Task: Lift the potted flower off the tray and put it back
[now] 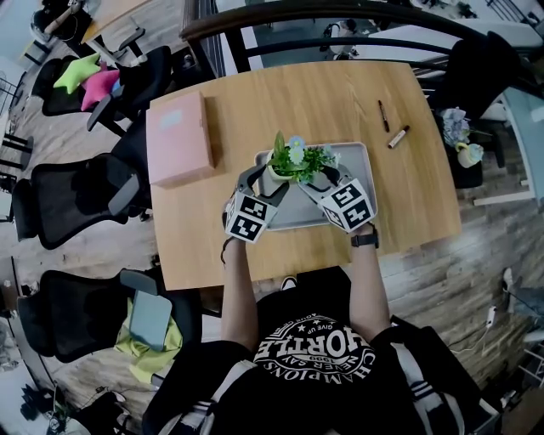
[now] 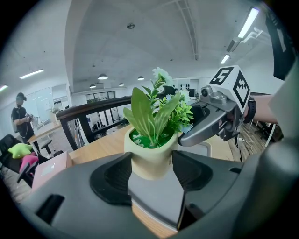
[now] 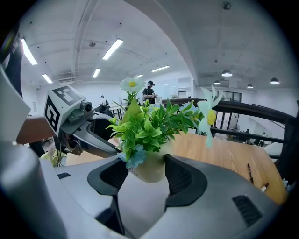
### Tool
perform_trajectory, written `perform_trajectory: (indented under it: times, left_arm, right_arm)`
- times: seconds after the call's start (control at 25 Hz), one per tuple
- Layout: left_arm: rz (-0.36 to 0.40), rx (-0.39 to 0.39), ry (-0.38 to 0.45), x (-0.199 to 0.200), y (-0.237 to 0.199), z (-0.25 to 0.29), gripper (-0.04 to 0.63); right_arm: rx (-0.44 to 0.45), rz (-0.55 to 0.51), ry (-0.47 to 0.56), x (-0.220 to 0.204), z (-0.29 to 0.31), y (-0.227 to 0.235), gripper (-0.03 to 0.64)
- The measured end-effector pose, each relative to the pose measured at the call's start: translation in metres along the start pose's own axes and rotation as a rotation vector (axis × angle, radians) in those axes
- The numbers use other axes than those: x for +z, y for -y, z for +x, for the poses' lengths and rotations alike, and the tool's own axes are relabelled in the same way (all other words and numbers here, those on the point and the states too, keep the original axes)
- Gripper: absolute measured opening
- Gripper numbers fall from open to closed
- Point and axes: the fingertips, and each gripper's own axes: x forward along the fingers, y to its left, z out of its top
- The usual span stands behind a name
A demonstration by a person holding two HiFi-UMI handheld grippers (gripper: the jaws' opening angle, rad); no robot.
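A pale green pot of artificial flowers [image 1: 280,173] hangs just above the grey tray [image 1: 359,174] on the wooden table. My left gripper [image 1: 265,178] holds it from the left and my right gripper [image 1: 327,180] from the right. In the left gripper view the pot [image 2: 152,161] sits squeezed between the two black pads, the left gripper [image 2: 152,173] shut on it, with the tray [image 2: 156,198] below. In the right gripper view the pot [image 3: 150,169] is likewise clamped by the right gripper [image 3: 147,178], under green leaves and a blue flower.
A pink box [image 1: 178,136] lies left of the tray. A pen [image 1: 383,115] and a marker [image 1: 398,137] lie at the table's right. Black office chairs [image 1: 76,200] stand to the left, a dark railing [image 1: 340,17] behind the table.
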Motion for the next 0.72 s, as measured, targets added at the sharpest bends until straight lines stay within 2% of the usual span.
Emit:
perform_trajectory:
  times: [0.24,0.72]
  left_arm:
    - [0.012,-0.024,0.037,0.020,0.010,-0.012,0.290]
    - [0.026,-0.008,0.075,0.034,0.028,-0.038,0.290]
  right_arm:
    - [-0.005,0.016,0.028,0.004,-0.015,-0.003,0.268]
    - [-0.016,-0.013,0.065,0.016,-0.043,-0.020,0.267]
